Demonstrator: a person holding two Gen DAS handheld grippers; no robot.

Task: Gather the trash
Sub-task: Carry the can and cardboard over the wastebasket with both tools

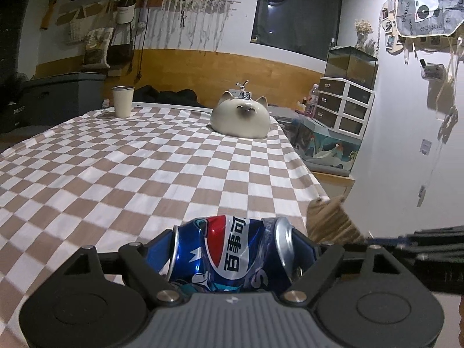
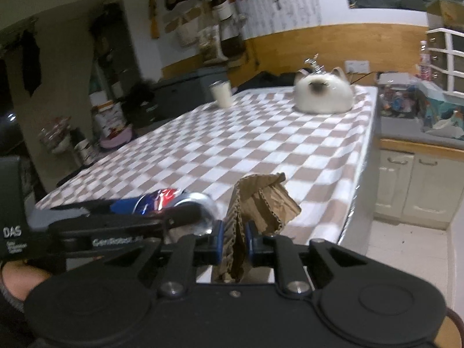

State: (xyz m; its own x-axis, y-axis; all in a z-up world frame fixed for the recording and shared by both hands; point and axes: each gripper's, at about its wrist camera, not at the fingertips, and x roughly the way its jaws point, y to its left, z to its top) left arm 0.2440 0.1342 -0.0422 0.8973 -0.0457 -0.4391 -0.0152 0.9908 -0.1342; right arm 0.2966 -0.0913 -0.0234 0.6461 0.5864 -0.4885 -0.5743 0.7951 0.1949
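Note:
My left gripper [image 1: 232, 249] is shut on a crushed blue Pepsi can [image 1: 229, 255], held sideways above the near edge of the checkered table [image 1: 145, 174]. The can also shows in the right wrist view [image 2: 162, 203], left of my right gripper. My right gripper [image 2: 233, 240] is shut on a crumpled piece of brown corrugated cardboard [image 2: 261, 203], which sticks up between the blue pads [image 2: 218, 239]. The cardboard also shows in the left wrist view [image 1: 330, 220], just right of the can.
A white cat-shaped ceramic [image 1: 240, 119] sits at the table's far right, a cream cup [image 1: 123, 101] at the far left. White drawers [image 1: 342, 107] and a low cabinet [image 2: 417, 179] stand to the right of the table. A grey bin [image 1: 58, 98] stands at the back left.

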